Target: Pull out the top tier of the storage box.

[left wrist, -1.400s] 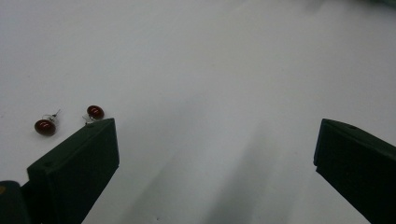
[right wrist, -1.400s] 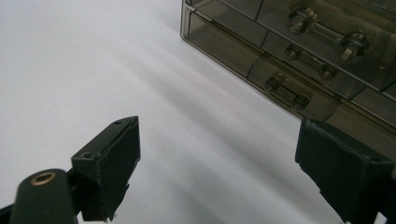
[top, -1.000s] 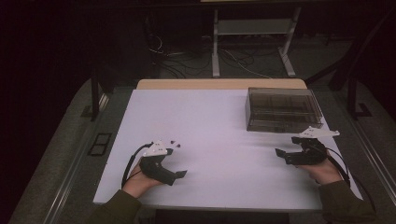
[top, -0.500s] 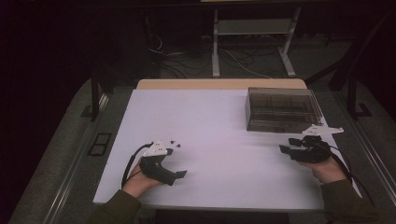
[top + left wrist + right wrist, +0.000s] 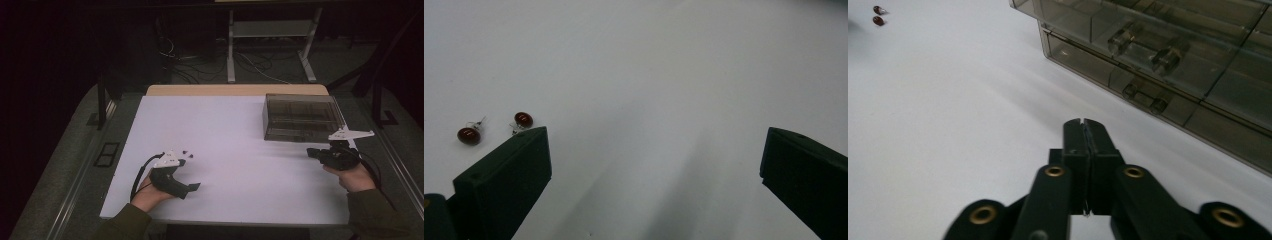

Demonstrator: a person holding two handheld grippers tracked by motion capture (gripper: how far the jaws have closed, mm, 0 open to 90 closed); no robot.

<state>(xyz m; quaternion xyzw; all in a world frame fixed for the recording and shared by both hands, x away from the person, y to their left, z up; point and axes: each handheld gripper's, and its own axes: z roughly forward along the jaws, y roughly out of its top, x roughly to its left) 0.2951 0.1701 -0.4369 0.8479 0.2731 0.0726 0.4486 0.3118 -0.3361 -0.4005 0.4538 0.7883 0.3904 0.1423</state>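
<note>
The left tongs [image 5: 192, 186] rest low over the table [image 5: 235, 130] with their jaws spread wide and nothing between them. The right tongs [image 5: 311, 151] have just been closing, and in the right gripper view their jaws meet flat against each other with nothing caught.

The work looks like stowing two small red earrings in the smoky drawer box [image 5: 302, 117], and it is judged to be at its very start: neither earring is lifted and both drawers look closed. The next move probably calls for the left tongs to swing toward the earrings and narrow onto one of them, a fine pinch on a tiny, round thing that could skid away. The right tongs, pointed at the box front, seem placed to deal with a drawer handle [image 5: 1168, 56].

The box stands at the far right of the table, just beyond the right tongs. The earrings [image 5: 495, 128] lie side by side on the bare table, just outside the left tongs' left jaw and touching neither jaw. From the right tongs they are well apart, across the table [image 5: 879, 15].
</note>
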